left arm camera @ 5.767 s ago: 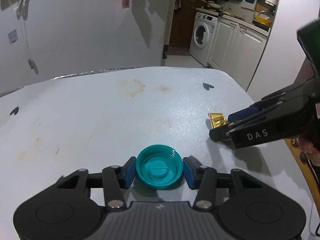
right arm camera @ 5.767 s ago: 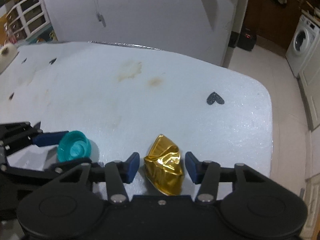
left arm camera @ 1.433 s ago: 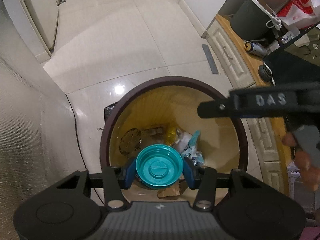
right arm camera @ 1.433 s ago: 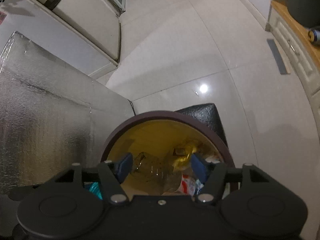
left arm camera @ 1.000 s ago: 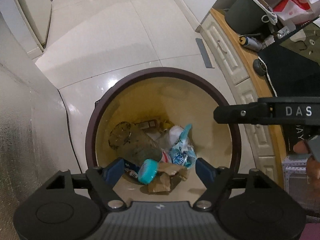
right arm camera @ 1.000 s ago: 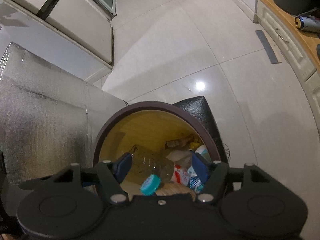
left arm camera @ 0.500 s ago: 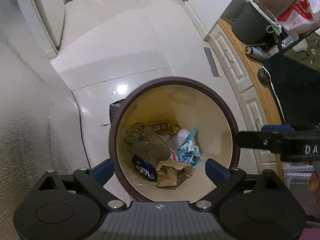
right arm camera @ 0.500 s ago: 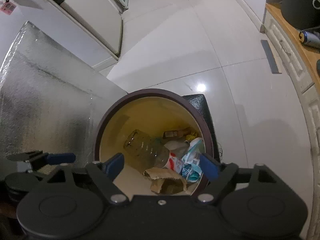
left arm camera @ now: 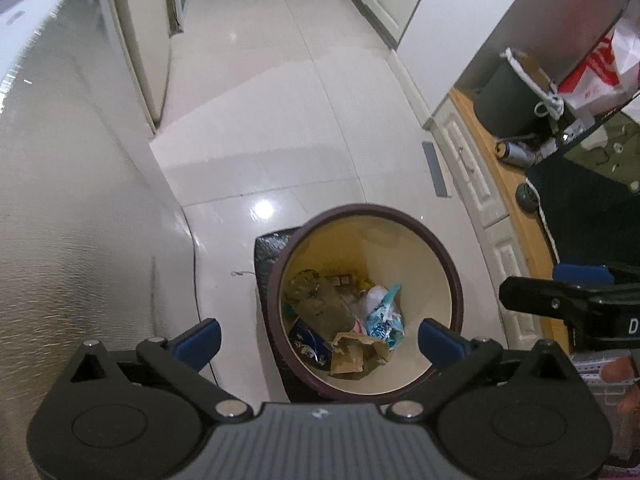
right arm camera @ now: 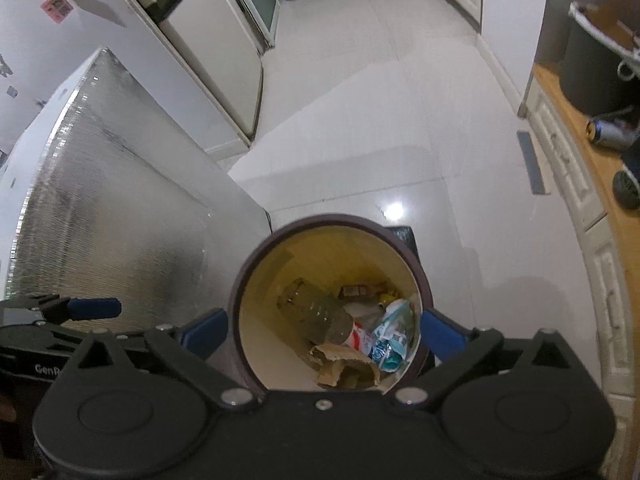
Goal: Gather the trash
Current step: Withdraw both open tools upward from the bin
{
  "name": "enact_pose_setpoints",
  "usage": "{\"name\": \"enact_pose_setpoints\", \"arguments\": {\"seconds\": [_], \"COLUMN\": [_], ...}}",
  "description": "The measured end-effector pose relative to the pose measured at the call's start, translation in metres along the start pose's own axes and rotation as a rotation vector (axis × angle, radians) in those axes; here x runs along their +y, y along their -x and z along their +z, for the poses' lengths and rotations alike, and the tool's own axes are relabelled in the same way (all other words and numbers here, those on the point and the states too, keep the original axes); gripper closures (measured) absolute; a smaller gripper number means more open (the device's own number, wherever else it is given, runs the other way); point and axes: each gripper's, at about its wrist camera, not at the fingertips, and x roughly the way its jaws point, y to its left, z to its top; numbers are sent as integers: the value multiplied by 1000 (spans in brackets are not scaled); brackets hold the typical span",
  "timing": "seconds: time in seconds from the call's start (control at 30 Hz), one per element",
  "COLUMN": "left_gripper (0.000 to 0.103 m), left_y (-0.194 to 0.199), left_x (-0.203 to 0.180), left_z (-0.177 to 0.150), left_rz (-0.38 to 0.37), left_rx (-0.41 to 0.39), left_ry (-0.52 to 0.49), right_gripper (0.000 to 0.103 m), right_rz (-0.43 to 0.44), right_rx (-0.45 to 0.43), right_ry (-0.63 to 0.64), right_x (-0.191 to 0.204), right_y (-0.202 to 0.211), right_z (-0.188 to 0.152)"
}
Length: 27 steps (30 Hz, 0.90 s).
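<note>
Left gripper (left arm camera: 319,338): jaws opening wide, nothing between them.
Right gripper (right arm camera: 323,333): opening too, empty, above the bin.
Round brown-rimmed waste bin (left arm camera: 457,280): holds a clear bottle, torn brown paper (left arm camera: 356,354) and wrappers.
Progress: both loads look dropped; any leftover trash is out of view.

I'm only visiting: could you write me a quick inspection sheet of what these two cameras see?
Surface: glossy pale floor tiles.
Job's things: round bin holding a clear bottle, torn brown paper and wrappers.
Clutter: can and dark bucket on a wooden ledge.
Grippers: left gripper and right gripper both opening, nothing between the jaws.
Cables: thin wire on the floor.
Surroundings: foil-covered panel, white cabinets.
</note>
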Motion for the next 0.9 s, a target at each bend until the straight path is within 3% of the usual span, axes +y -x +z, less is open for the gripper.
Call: {"name": "enact_pose_setpoints", "arguments": {"seconds": [0.5, 0.9], "left_gripper": [0, 0], "left_y": [160, 259], "left_x": [26, 58], "left_z": [-34, -92], "left_rz": [38, 52], "left_rx": [-188, -313], "left_ry": [-5, -9], "right_gripper": [0, 0], "right_rz": [-38, -72], "right_rx": [-170, -308], "right_ry": [32, 80], "right_x": [86, 167], "right_y": [120, 207], "right_z": [-30, -79]}}
